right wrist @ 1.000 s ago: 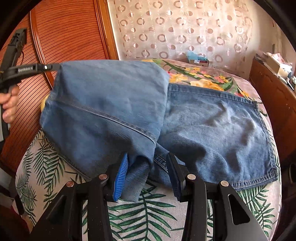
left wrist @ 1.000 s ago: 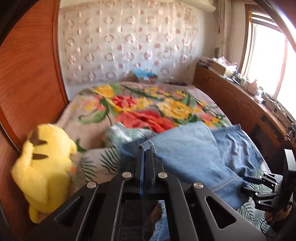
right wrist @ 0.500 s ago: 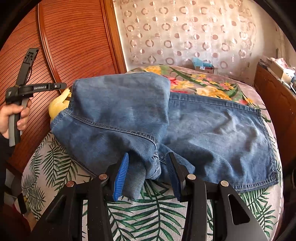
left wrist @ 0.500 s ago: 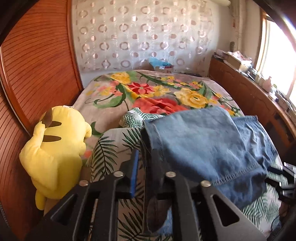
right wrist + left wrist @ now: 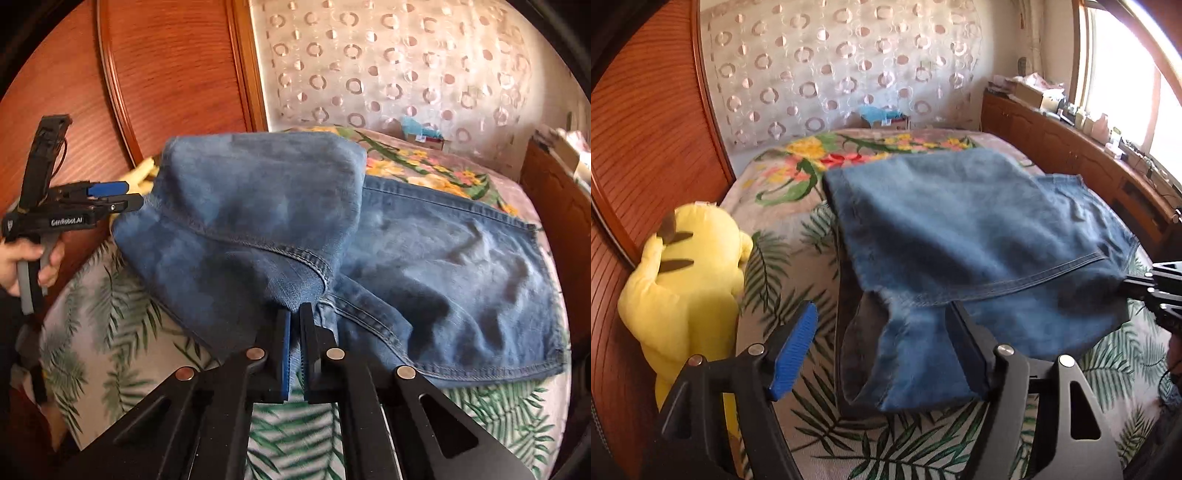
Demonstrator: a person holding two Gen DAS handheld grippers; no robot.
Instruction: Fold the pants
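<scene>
Blue denim pants [image 5: 960,236] lie on the bed, one part folded over the rest; they also show in the right wrist view [image 5: 443,266]. My left gripper [image 5: 882,325] is open, with a loose denim corner hanging between its jaws. It also shows in the right wrist view [image 5: 107,195], open at the fold's left edge. My right gripper [image 5: 293,325] is shut on the near edge of the folded layer. It also shows in the left wrist view [image 5: 1145,288], pinching the denim at the right.
A yellow plush toy [image 5: 683,280] leans against the wooden headboard [image 5: 646,147] at the left. The bed has a palm-leaf sheet [image 5: 886,435] and a floral blanket [image 5: 812,162]. A wooden cabinet [image 5: 1071,147] with clutter runs along the right under the window.
My left gripper has opened and let go of the denim. My right gripper has shut on the fold's near edge. The folded layer has dropped lower.
</scene>
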